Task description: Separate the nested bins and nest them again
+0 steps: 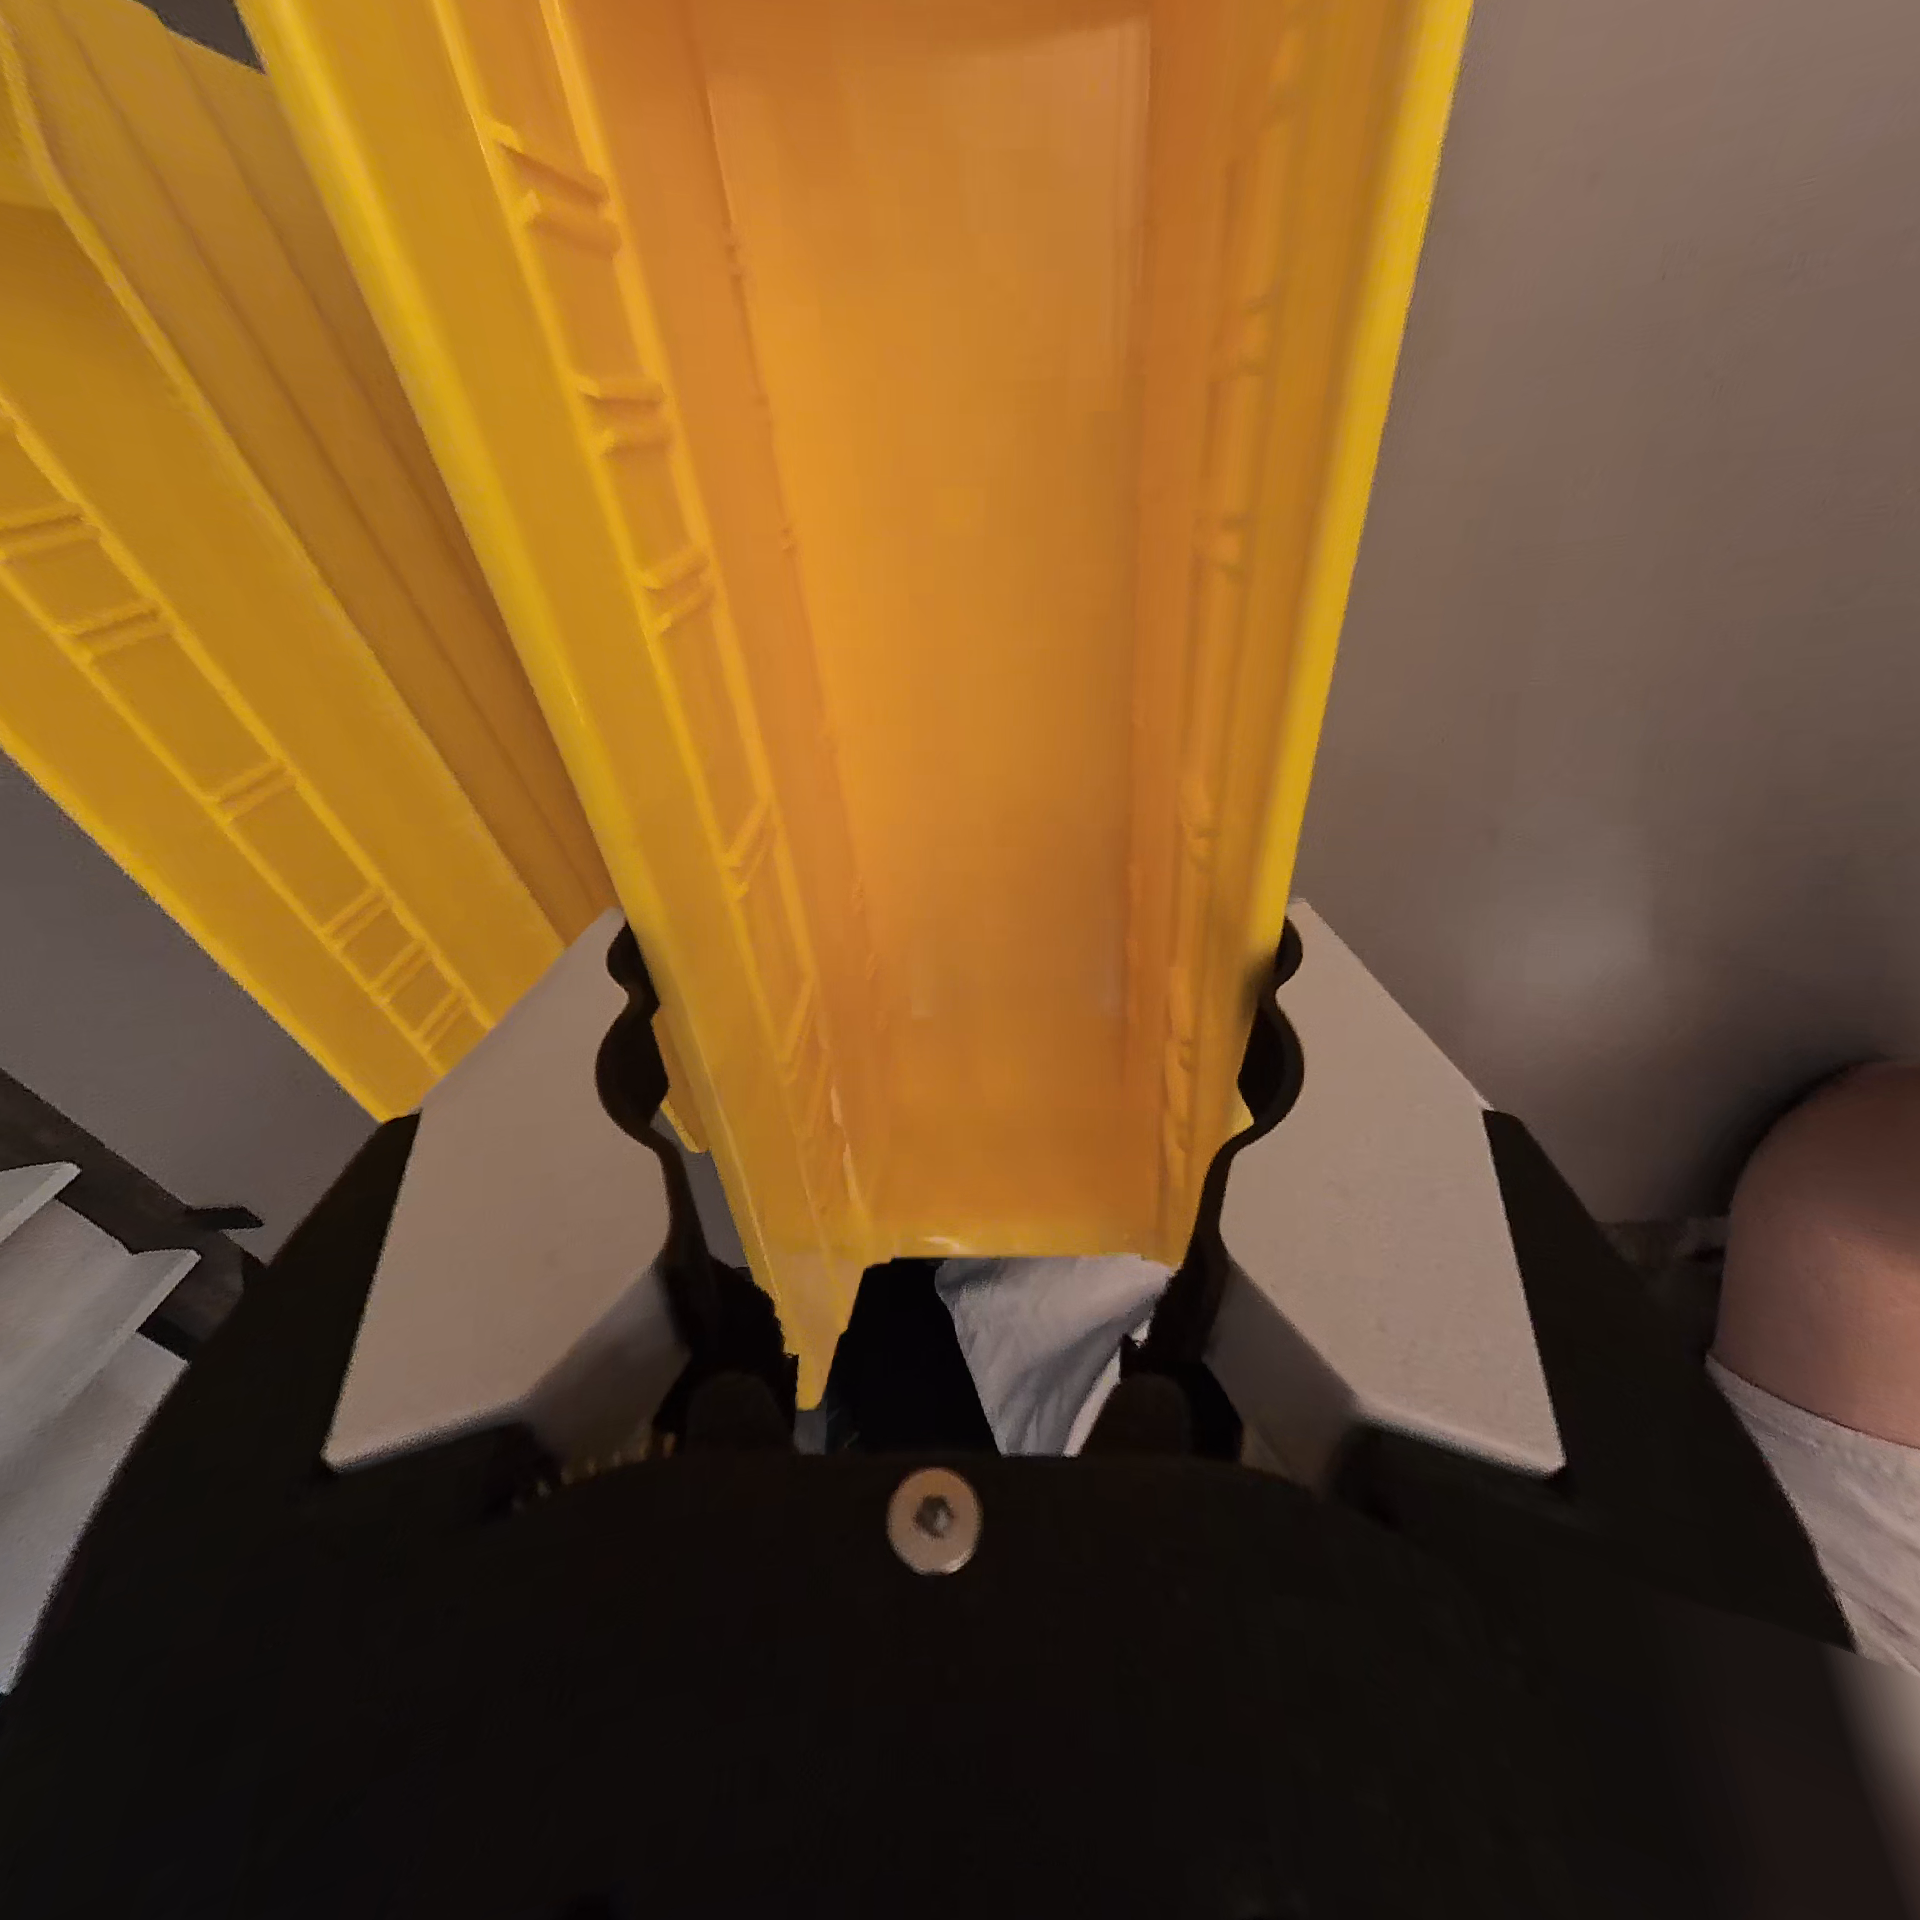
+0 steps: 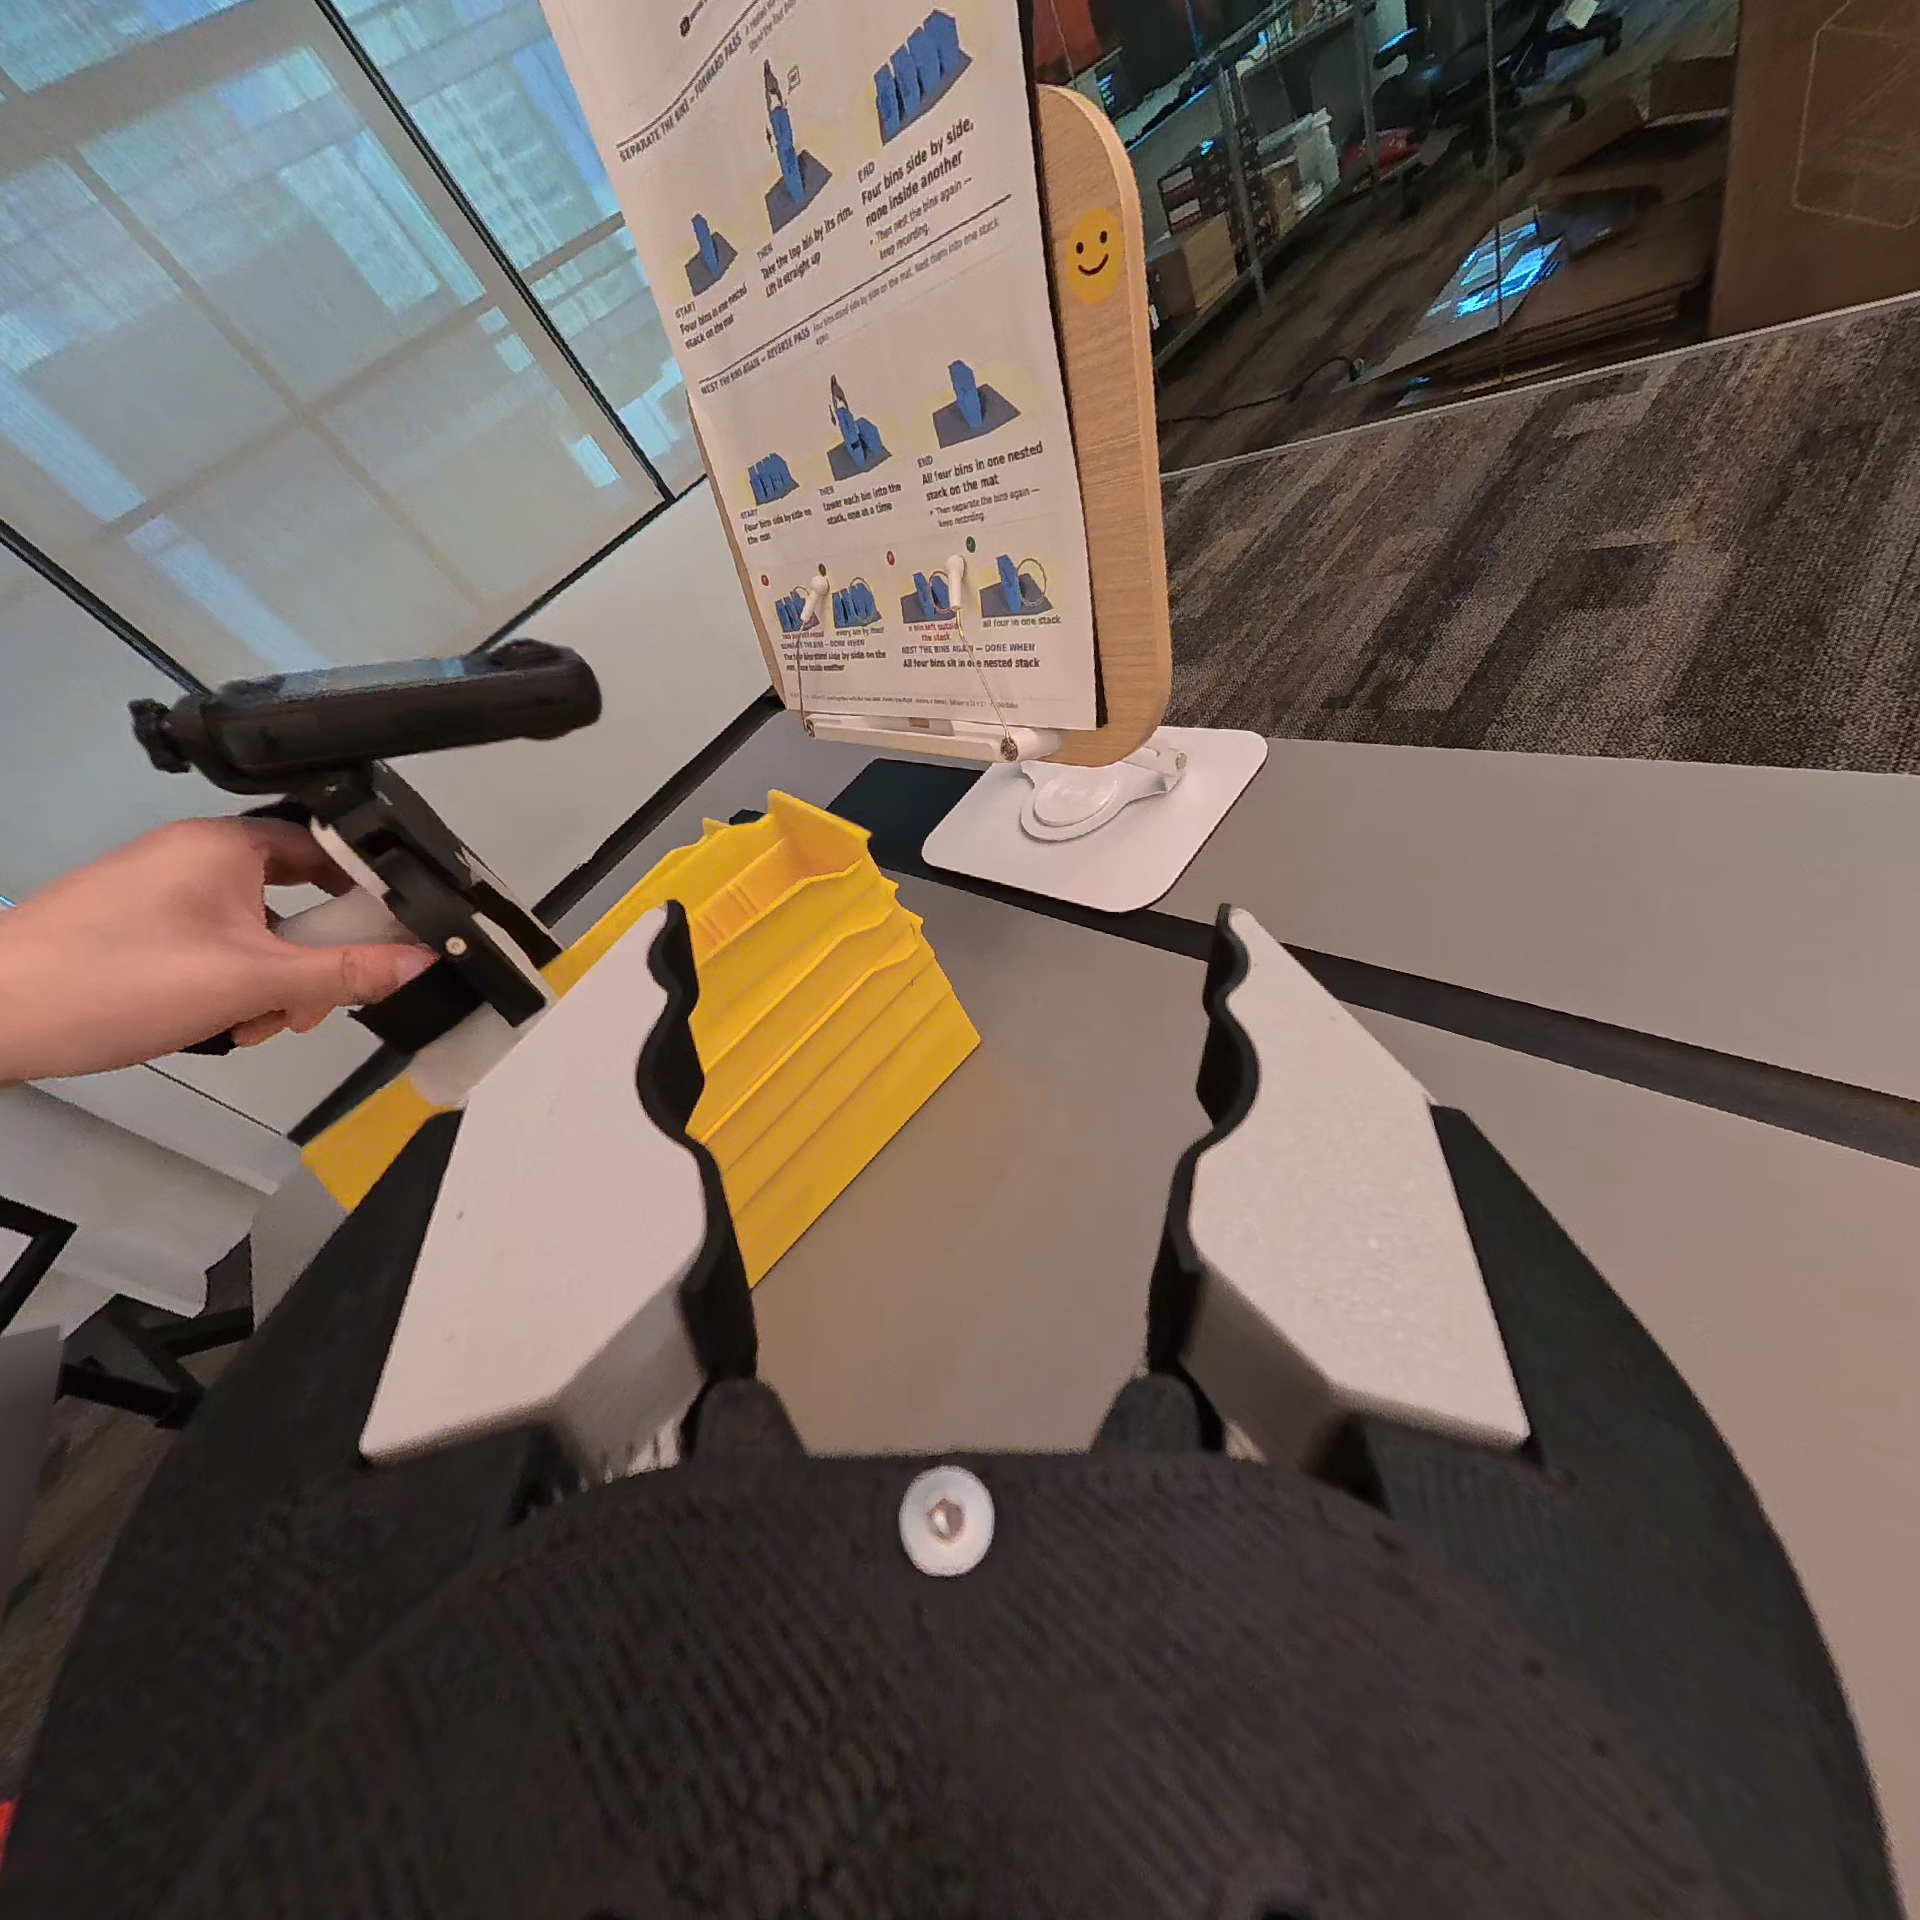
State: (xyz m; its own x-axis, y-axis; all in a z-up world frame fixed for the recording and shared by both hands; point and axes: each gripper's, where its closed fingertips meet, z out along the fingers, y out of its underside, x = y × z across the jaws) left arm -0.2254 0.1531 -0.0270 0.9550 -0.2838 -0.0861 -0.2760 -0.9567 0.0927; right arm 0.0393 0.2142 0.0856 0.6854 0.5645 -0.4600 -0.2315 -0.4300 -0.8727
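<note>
The left gripper (image 1: 956, 997) is gripping the topmost yellow bin (image 1: 935, 520), both black pads (image 1: 629, 1029) pressing on its outer walls. That bin is sitting in the stack of nested yellow bins (image 2: 831, 997), which is lying on the grey table (image 2: 1558, 935) just in front of the instruction stand (image 2: 1091, 821). The right gripper (image 2: 951, 1039) is hovering beside the stack, its jaws standing wide and bare

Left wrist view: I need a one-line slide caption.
Left gripper clamped across a yellow bin, beside more yellow bins at left.
</note>
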